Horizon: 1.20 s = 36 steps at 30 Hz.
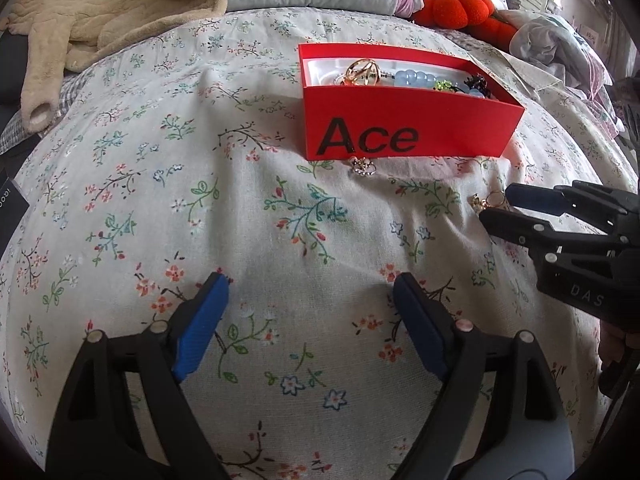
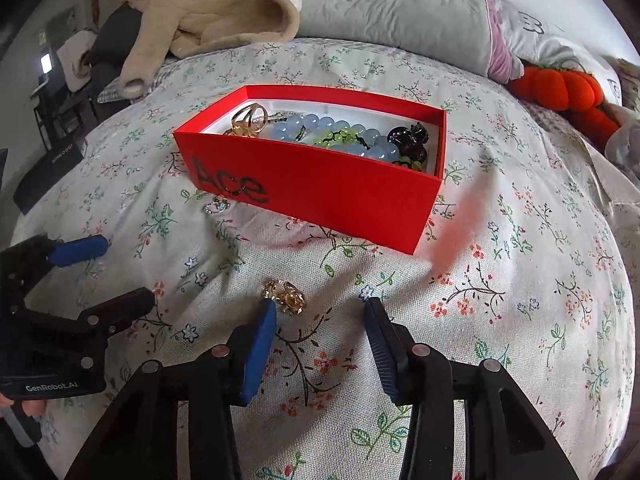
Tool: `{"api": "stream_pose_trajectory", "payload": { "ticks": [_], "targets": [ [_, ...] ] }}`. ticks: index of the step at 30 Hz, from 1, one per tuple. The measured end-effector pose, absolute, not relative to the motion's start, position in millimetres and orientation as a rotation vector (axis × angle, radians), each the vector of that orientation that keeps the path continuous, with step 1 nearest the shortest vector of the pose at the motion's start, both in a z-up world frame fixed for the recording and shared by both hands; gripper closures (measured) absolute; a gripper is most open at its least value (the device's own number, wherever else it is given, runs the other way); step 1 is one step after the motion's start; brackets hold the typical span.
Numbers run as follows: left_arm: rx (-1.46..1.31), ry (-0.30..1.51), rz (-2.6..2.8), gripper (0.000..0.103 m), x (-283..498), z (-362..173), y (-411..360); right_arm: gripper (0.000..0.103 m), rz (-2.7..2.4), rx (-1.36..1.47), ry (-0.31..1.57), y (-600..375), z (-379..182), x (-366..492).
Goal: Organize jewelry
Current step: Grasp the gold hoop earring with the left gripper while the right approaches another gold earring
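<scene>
A red box (image 1: 400, 128) (image 2: 320, 184) marked "Ace" stands on the floral bedspread. It holds a gold ornament (image 2: 250, 120), blue beads (image 2: 320, 126), green beads and a dark piece. A small silver piece (image 1: 362, 167) (image 2: 218, 206) lies on the cloth against the box's front wall. A gold piece (image 2: 285, 296) (image 1: 490, 201) lies just ahead of my right gripper (image 2: 320, 306) (image 1: 498, 204), close to its left fingertip; the jaws stand apart and do not press it. My left gripper (image 1: 310, 280) (image 2: 124, 272) is wide open over bare cloth, nothing between its fingers.
A beige fleece garment (image 1: 100, 12) (image 2: 208, 12) and a grey pillow (image 2: 400, 4) lie at the head of the bed. An orange plush (image 1: 456, 8) (image 2: 560, 84) sits at the back right. A dark box (image 2: 52, 160) rests off the bed's left edge.
</scene>
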<state>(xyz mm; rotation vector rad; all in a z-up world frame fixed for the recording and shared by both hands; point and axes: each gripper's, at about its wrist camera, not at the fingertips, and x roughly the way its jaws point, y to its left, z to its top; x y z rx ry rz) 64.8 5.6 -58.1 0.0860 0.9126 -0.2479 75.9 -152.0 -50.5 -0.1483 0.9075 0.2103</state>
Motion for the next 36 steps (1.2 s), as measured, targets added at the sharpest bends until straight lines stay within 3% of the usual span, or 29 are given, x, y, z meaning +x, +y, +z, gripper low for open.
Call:
{"api": "stream_pose_trajectory", "payload": {
  "ticks": [4, 10, 13, 15, 20, 33, 36],
  "targets": [
    [0.078, 0.915, -0.277, 0.018, 68.4, -55.1, 4.0, 0.085, 0.247, -0.152, 0.913, -145.9, -49.7, 79.9],
    [0.049, 0.918, -0.317, 0.023, 75.5, -50.9, 2.9, 0.092, 0.253, -0.113, 0.93, -152.4, -46.7, 81.4],
    [0.026, 0.919, -0.336, 0.03, 80.0, -49.4, 1.8, 0.093, 0.253, -0.076, 0.942, -159.7, -45.4, 78.7],
    [0.018, 0.921, -0.359, 0.047, 84.0, -49.1, -0.7, 0.094, 0.256, -0.068, 0.942, -163.1, -44.2, 74.6],
    [-0.004, 0.928, -0.392, 0.065, 96.7, -49.9, -9.1, 0.095, 0.261, -0.045, 0.929, -171.7, -38.0, 66.3],
    [0.088, 0.909, -0.367, 0.068, 121.1, -52.9, -31.1, 0.095, 0.276, -0.027, 0.905, -180.9, -24.7, 55.9],
    [0.102, 0.907, -0.373, 0.08, 122.3, -53.3, -33.3, 0.095, 0.267, -0.022, 0.904, -183.0, -24.0, 55.8]
  ]
}}
